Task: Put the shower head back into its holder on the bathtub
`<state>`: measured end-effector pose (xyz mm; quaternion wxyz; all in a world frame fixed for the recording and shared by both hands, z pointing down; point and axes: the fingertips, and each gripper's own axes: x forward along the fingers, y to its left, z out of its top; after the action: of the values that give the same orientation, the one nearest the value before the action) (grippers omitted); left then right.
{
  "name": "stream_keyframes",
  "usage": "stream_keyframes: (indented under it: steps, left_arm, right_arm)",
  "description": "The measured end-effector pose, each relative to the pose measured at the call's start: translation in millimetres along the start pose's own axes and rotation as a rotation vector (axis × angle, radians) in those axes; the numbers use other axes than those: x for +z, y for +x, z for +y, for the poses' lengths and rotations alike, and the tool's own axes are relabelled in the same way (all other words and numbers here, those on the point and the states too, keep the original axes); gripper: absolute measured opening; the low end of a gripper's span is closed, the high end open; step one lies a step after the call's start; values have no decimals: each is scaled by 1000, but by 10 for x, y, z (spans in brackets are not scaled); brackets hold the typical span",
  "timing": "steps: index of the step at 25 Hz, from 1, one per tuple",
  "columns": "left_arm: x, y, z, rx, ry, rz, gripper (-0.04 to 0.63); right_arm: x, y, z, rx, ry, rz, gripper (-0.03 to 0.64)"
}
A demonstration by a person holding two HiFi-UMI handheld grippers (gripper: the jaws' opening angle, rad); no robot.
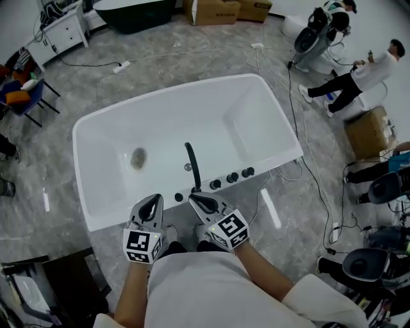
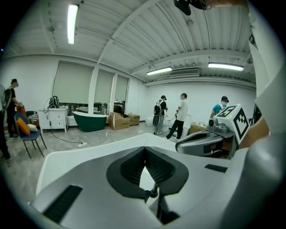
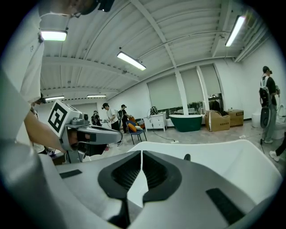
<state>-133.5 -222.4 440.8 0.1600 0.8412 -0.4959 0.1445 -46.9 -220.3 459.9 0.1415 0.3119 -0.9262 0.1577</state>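
While both pairs of tongs hover close in front of the person's chest, let's take stock. The left tongs [image 1: 152,204] are clenched, pads pressed together on nothing. The right tongs [image 1: 201,200] are clenched and empty too.

Just past their tips, on the near rim of the white bathtub [image 1: 109,214], the black shower head [image 1: 192,165] stands upright. Neither pair touches it. It looks seated in its holder beside the row of black knobs [image 1: 232,177], though the holder itself is too small to make out.

Further in, the basin lies bare but for the drain [image 1: 138,157]. Out beyond the tub, cables trail across the grey floor [image 1: 64,90], past cardboard boxes [image 1: 214,9] and a person [image 1: 359,77].

My read is that the job's as good as done. All that's left, at most, is a check that the head sits firm.
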Motion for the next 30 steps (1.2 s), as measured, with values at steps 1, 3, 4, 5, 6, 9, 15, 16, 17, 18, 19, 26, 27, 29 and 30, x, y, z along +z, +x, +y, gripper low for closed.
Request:
stream_keyframes:
  steps: [1, 3, 4, 5, 6, 9, 15, 16, 17, 18, 19, 26, 27, 29, 30]
  left_arm:
    - [54, -19, 4, 3, 8, -9, 12]
    - [148, -52, 18, 8, 11, -27, 12]
    - [185, -69, 27, 10, 11, -35, 12]
    - [217, -89, 37, 13, 10, -43, 12]
    - [246, -113, 48, 16, 10, -49, 12]
    - [339, -202, 86, 32, 15, -68, 12]
    - [473, -328, 203, 59, 6, -110, 12]
    - [469, -337, 204, 60, 5, -112, 12]
    - [468, -344, 202, 58, 3, -114, 12]
    - [473, -349, 202, 56, 0, -119, 12]
    - [485, -351, 205, 55, -5, -125, 12]
    - [491, -327, 181, 39, -11, -129, 12]
    - [480, -325, 174, 37, -9, -125, 12]
    - [465, -317, 157, 37, -8, -120, 12]
    - [461, -315, 152, 38, -8, -117, 12]
  right_arm:
    - [68, -22, -10, 1, -6, -12, 26]
    - [204, -65, -29, 4, -12, -41, 26]
    - [271, -90, -35, 6, -15, -56, 26]
    - [337, -121, -38, 9, -21, -70, 26]
    - [404, -159, -39, 12, -30, -84, 26]
    - [593, -307, -68, 9, -63, -121, 26]
    - [811, -460, -218, -22, -50, -174, 18]
    - [814, -470, -222, -27, -50, -176, 18]
    - [818, -476, -219, -30, -50, -178, 18]
    - [825, -474, -210, -31, -51, -180, 18]
    - [838, -465, -197, -30, -53, -182, 18]
    - [874, -427, -127, -21, -57, -188, 17]
    - [863, -434, -133, -23, -58, -186, 17]
    - [841, -465, -158, -28, -59, -184, 17]
    - [834, -481, -169, -31, -59, -182, 17]
